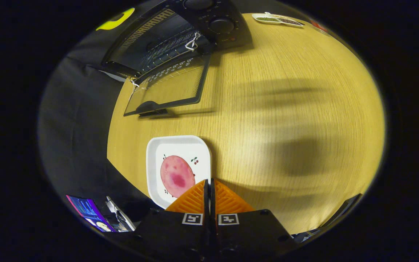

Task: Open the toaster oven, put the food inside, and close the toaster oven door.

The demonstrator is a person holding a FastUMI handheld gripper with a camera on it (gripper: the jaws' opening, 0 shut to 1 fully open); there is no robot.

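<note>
A black toaster oven (180, 36) stands at the far side of the wooden table (286, 109), its glass door (169, 89) folded down flat and the wire rack inside showing. A white square plate (151, 153) with a pink slice of food (176, 175) on it lies just ahead of my fingers, a little to their left. My gripper (209, 182) is shut with nothing between its fingers, its tips over the plate's near right edge.
A small white dish (276, 19) with dark contents sits at the far right of the table. A screen (87, 211) and some gear lie off the table's near left edge. Black cloth hangs to the left.
</note>
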